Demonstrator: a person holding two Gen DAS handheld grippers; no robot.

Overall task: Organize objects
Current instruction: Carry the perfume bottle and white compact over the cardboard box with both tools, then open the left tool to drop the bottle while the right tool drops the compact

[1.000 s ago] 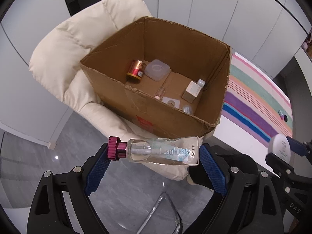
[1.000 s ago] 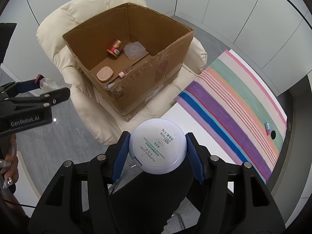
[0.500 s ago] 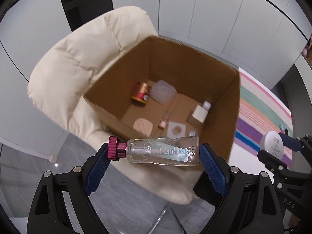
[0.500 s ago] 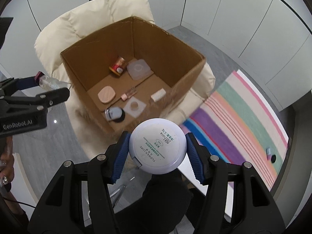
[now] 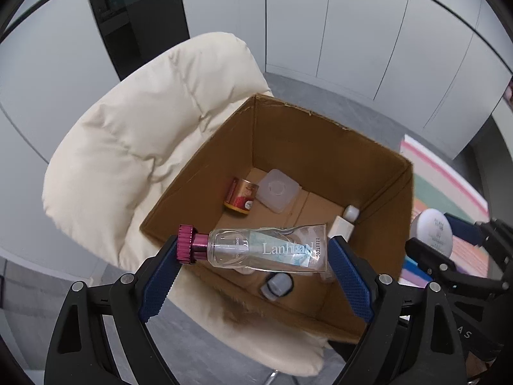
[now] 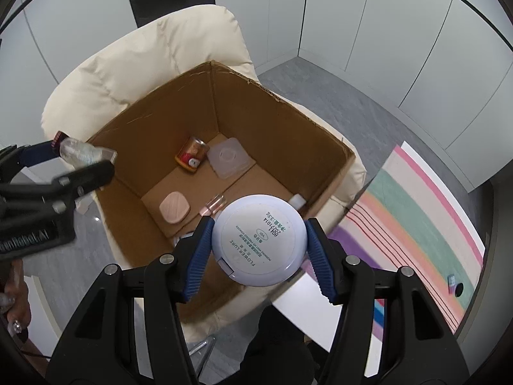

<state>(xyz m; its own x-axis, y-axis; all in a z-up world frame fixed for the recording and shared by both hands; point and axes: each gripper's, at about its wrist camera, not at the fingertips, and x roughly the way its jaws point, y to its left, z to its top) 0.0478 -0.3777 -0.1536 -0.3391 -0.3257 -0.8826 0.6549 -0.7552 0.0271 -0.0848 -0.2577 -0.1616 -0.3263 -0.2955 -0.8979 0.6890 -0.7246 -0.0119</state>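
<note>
The left gripper (image 5: 256,253) clamps a clear tube (image 5: 266,250) end to end, its long axis crosswise between the pads, and the right gripper (image 6: 259,243) pinches a round compact (image 6: 259,240) by its rim. Both loads hang above the open box (image 6: 282,118) on the chair (image 6: 154,64). The compact sits over the near right part of the box and the tube over its near left rim, so the drop looks straight down for each, the compact nearer the middle.

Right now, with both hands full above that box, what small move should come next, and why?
Probably lower the left gripper and release the clear tube into the cardboard box. The tube hangs over the open box, and bare floor shows beside the gold can.
</note>
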